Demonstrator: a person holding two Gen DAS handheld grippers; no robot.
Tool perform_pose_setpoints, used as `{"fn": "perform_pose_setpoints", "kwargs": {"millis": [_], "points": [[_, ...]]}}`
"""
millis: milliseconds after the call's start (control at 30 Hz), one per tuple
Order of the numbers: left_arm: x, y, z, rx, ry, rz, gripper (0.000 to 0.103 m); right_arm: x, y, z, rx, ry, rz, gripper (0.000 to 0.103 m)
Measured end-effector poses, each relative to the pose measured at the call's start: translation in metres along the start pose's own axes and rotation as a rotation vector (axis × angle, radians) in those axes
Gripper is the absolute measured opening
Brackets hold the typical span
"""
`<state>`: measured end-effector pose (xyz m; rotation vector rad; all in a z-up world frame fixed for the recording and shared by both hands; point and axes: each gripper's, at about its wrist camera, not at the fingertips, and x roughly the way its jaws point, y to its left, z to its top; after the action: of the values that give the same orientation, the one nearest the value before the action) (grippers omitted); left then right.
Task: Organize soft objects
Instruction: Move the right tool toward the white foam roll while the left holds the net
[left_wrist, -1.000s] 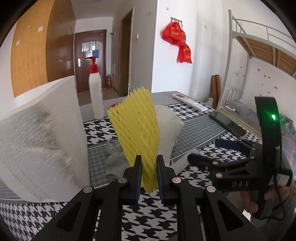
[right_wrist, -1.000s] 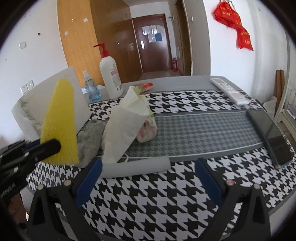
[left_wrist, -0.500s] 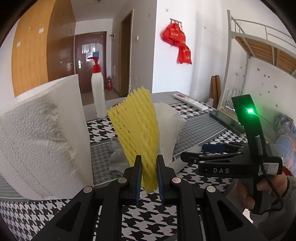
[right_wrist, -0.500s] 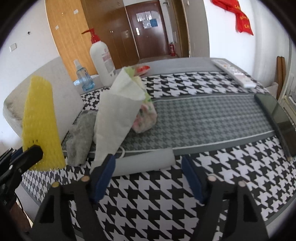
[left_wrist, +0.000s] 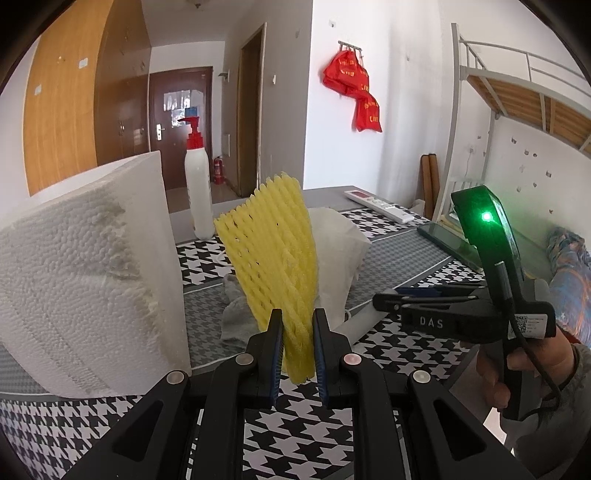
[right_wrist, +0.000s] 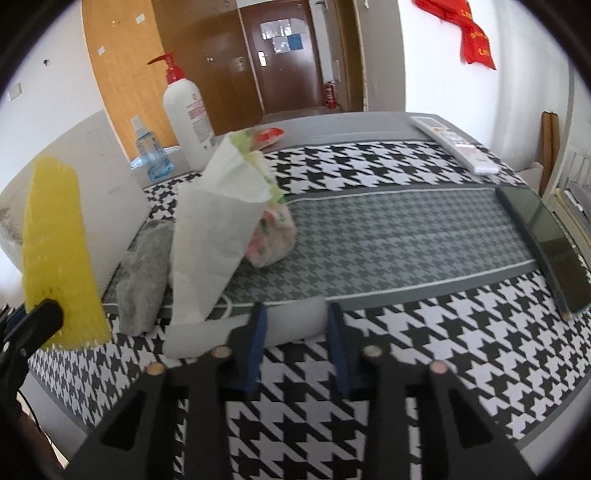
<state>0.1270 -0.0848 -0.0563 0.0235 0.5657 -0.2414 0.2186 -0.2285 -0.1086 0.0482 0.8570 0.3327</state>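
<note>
Left gripper (left_wrist: 298, 350) is clamped on the yellow net (left_wrist: 273, 254), holding it upright off the table (left_wrist: 399, 258), just beside the foam block (left_wrist: 85, 273). Right gripper (right_wrist: 295, 339) has just been closing: its jaws now straddle the grey tube (right_wrist: 291, 325) lying across the near table edge, with the tube's right end between the pads (right_wrist: 258, 332). They look at or nearly at contact, but I can't tell if they're really pressing, and the tube is not yet lifted. So: one soft item in hand, a second being grabbed, nothing visibly sorted or put away. No bin or target spot shows in either view, so I can't say where things are meant to go. Left loose on the table: the white paper cone (right_wrist: 218, 229) leaning over the tube's left end, the floral bag (right_wrist: 273, 236) behind it, and a grey cloth (right_wrist: 144, 273) to the left of the cone. The pump bottle (right_wrist: 186, 114), spray bottle (right_wrist: 149, 151), remote (right_wrist: 454, 144) and phone (right_wrist: 546, 243) are hard goods, probably not part of the job. My read: early stage, most of the sorting still ahead. The cone may tip when the tube is pulled out.
</note>
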Motion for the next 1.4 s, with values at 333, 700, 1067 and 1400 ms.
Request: {"fn": "perform_pose_setpoints", "kwargs": {"millis": [333, 700, 1067, 1400], "points": [[-0.009, 0.000, -0.002, 0.001, -0.013, 0.004, 0.016, -0.018, -0.003, -0.010, 0.000, 0.006, -0.021, 0.009], [-0.018, -0.003, -0.005, 0.007, -0.026, -0.004, 0.016, -0.041, 0.009, -0.032, -0.056, 0.002, 0.011, 0.007], [-0.022, -0.003, -0.009, 0.011, -0.031, -0.014, 0.016, -0.067, 0.026, -0.055, -0.180, 0.004, 0.051, 0.009], [-0.024, -0.003, -0.012, 0.009, -0.027, -0.004, 0.016, -0.069, 0.031, -0.051, -0.277, -0.062, 0.026, 0.055]]}}
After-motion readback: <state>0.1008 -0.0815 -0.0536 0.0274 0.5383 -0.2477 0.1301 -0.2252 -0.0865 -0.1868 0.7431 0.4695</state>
